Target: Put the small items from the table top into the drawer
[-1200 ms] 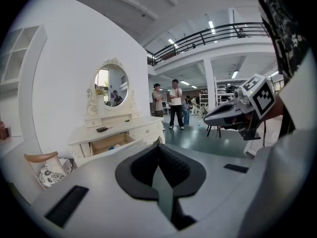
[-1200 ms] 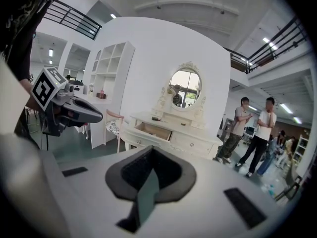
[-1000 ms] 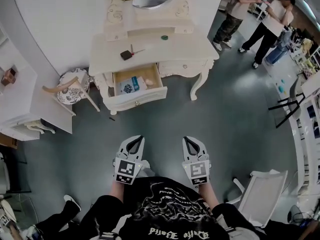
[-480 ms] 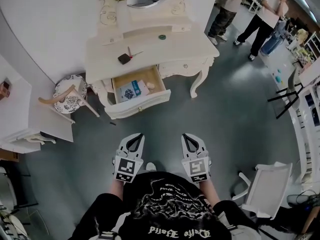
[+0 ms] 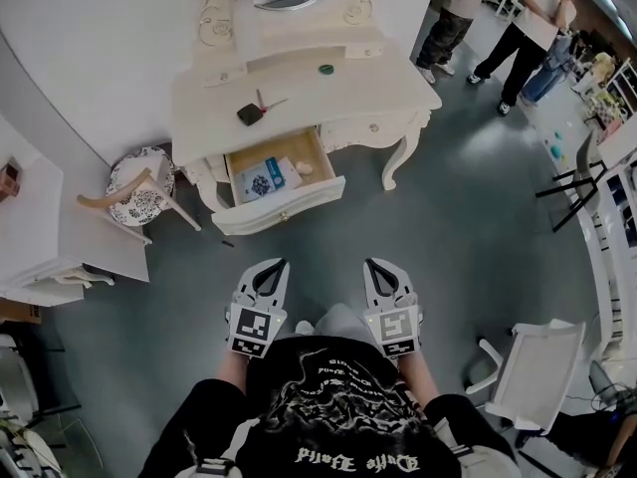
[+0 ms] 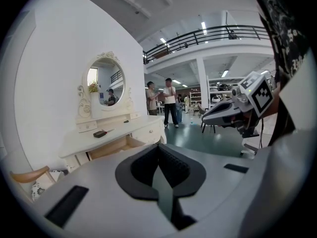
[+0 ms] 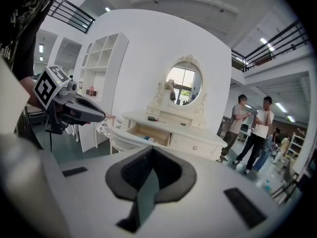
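The white dressing table [image 5: 378, 93] stands far ahead of me with its left drawer [image 5: 281, 205] pulled open. A blue-and-white packet [image 5: 263, 179] and a small pale item [image 5: 304, 168] lie in the drawer. On the table top rest a small black item [image 5: 249, 114], a thin red stick [image 5: 270, 102] and a small green item [image 5: 325, 69]. My left gripper [image 5: 273, 265] and right gripper [image 5: 376, 264] hang side by side close to my body, well short of the table. Both are shut and hold nothing. The left gripper view shows the table [image 6: 111, 135] beyond the shut jaws, and the right gripper view shows the open drawer [image 7: 148, 131].
A wooden chair with a patterned cushion [image 5: 139, 179] stands left of the table. A white cabinet [image 5: 45, 222] is at the far left and a white chair [image 5: 528, 371] at my lower right. Two people [image 5: 498, 18] stand at the back right. Grey floor [image 5: 328, 232] lies between me and the table.
Both grippers stay shut and side by side. The head view has shifted a little, and a grey knee now shows between the grippers.
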A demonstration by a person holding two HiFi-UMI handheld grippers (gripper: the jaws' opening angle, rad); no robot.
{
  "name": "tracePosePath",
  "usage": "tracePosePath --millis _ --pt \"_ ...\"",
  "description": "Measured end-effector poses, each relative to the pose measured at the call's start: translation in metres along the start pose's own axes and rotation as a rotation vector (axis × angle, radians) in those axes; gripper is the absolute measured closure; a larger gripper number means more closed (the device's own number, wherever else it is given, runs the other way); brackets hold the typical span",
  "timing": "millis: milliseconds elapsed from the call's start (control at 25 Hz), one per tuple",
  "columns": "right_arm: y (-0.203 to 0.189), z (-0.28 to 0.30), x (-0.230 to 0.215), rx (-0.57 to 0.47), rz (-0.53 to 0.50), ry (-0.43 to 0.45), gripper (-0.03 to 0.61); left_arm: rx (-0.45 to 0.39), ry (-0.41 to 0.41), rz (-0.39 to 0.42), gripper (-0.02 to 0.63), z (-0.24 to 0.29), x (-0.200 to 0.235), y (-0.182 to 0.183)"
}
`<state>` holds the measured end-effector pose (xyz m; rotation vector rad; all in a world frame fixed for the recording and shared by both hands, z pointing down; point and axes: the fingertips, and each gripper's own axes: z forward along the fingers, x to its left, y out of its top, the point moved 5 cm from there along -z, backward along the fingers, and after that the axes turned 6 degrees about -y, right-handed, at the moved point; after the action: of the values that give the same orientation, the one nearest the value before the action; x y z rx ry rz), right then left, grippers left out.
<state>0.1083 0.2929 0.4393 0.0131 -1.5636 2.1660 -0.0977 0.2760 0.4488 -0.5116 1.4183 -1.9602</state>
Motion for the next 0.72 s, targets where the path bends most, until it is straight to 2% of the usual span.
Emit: tracePosePath --millis 160,720 --pt "0.000 0.007 -0.005 -0.009 0.074 0.000 0.569 0.006 -0.002 -0.004 0.598 0.002 0.003 -0.002" --pt "-0.003 0.066 -0.038 0.013 0.018 0.067 0.569 0.036 0.053 -0.038 0.598 0.049 0.029 0.004"
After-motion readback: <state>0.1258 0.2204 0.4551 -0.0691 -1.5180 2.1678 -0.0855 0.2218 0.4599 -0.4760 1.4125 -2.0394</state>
